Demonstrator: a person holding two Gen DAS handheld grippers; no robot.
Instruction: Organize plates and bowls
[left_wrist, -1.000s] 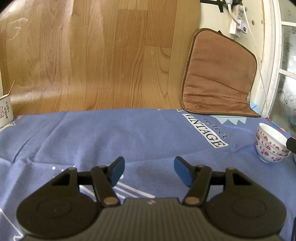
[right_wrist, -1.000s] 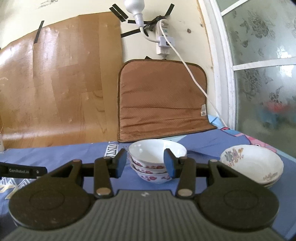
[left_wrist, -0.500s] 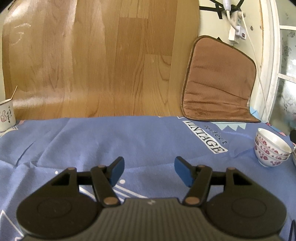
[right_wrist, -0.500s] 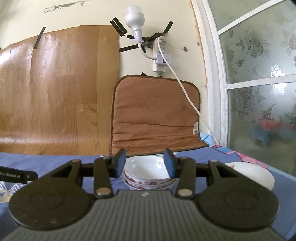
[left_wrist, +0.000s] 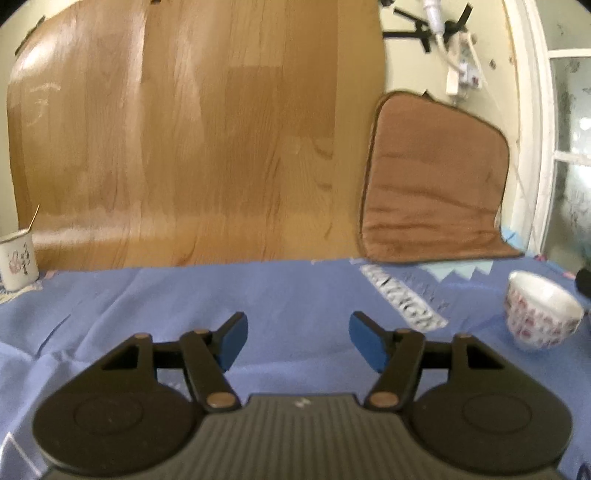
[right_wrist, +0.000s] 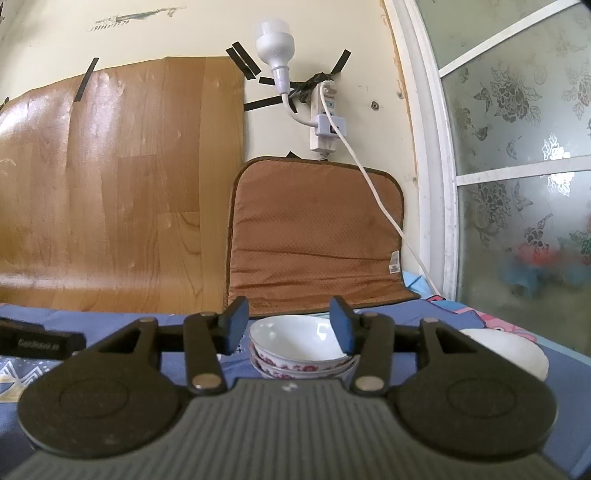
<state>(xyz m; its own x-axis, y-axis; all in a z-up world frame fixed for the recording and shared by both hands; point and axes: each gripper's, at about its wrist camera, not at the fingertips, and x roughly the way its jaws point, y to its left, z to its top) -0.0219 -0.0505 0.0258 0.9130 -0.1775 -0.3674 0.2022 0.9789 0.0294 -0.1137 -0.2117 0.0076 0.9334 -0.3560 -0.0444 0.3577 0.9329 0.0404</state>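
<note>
A stack of white bowls with red flower print stands on the blue cloth just beyond my right gripper, which is open and empty with the stack showing between its fingers. The same stack is at the far right of the left wrist view. A stack of white plates lies to the right of the bowls, seen edge-on. My left gripper is open and empty above bare cloth, well left of the bowls.
A blue patterned cloth covers the table. A white mug stands at its far left. A brown cushion and a wood-grain sheet lean on the wall behind. A frosted window is on the right.
Both cameras have tilted up and lowered toward the table. The bowls and plates now sit lower and flatter in the right wrist view. Both grippers stayed open.
</note>
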